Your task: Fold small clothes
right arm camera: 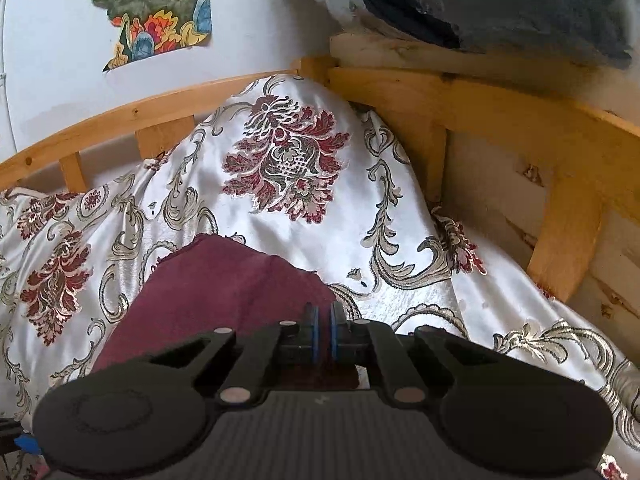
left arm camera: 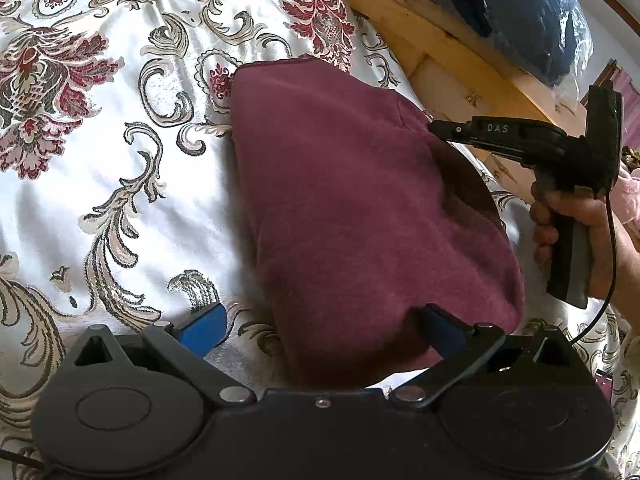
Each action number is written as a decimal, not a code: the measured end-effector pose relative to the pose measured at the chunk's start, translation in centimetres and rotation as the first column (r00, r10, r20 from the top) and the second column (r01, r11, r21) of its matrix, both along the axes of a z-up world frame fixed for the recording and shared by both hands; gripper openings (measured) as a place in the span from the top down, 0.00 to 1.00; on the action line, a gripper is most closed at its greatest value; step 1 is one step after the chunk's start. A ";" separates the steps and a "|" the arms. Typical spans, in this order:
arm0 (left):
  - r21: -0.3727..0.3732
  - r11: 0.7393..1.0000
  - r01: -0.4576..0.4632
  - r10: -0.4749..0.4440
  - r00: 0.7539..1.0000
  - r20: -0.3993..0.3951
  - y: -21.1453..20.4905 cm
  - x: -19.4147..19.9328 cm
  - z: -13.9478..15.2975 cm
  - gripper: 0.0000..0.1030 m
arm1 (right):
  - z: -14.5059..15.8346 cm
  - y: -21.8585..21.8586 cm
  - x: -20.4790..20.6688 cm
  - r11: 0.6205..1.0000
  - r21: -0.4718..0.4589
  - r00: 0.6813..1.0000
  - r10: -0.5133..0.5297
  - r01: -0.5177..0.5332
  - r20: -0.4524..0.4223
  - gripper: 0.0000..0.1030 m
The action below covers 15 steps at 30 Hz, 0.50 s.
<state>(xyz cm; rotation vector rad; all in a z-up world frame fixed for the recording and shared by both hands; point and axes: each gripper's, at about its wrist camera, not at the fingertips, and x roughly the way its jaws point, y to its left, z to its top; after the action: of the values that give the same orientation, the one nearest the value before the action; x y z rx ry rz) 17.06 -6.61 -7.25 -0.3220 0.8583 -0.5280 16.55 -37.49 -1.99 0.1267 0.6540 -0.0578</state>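
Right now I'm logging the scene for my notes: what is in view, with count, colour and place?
maroon garment: one, dark red, lying on the bedspread, centre.
bedspread: one, white satin with red and grey floral pattern, covering the bed.
bed frame: one, light wood, behind and beside the bedspread.
blue bundle: one, dark blue, atop the frame.
picture: one, multicoloured, on the wall.
left gripper: jaws open, astride the garment's near edge.
right gripper: jaws shut at the garment's far corner.
hand: one, holding the right gripper's handle.
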 end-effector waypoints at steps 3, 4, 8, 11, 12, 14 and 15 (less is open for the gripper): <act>0.002 1.000 0.005 -0.005 1.000 0.004 -0.2 0.0 0.0 0.00 | -0.1 -0.1 -0.1 1.000 0.015 1.000 0.007 -0.007 0.000 0.93; 0.004 1.000 0.006 -0.006 1.000 0.007 -0.2 -0.1 -0.1 0.00 | -0.2 -0.2 -0.1 0.999 0.032 1.000 0.010 -0.010 0.001 0.89; -0.002 1.000 0.010 -0.010 1.000 0.006 -0.2 0.0 -0.2 0.00 | 0.0 -1.4 -0.2 0.995 0.100 1.000 -0.001 0.000 0.007 0.37; -0.015 1.000 0.015 -0.015 1.000 0.000 0.0 0.2 -0.2 0.00 | 0.3 -2.1 -0.2 0.991 0.132 1.000 0.010 -0.011 0.012 0.29; -0.021 1.000 0.016 -0.016 1.000 -0.001 0.1 0.2 -0.3 0.00 | 0.2 -2.4 0.0 0.988 0.153 1.000 0.017 -0.019 0.009 0.28; -0.044 0.999 0.017 -0.017 1.000 -0.002 0.2 0.2 -0.4 0.00 | 0.0 -2.8 0.5 0.982 0.186 0.999 0.037 -0.036 -0.004 0.24; -0.069 0.997 0.024 -0.025 1.000 -0.004 0.4 0.2 -0.5 0.00 | -0.2 -2.9 0.9 0.979 0.199 0.999 0.051 -0.048 -0.013 0.24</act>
<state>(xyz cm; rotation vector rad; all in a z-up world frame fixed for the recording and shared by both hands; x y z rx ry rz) 17.24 -6.24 -7.73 -0.3761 0.8513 -0.5805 17.42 -40.37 -2.15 0.3023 0.6797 0.0546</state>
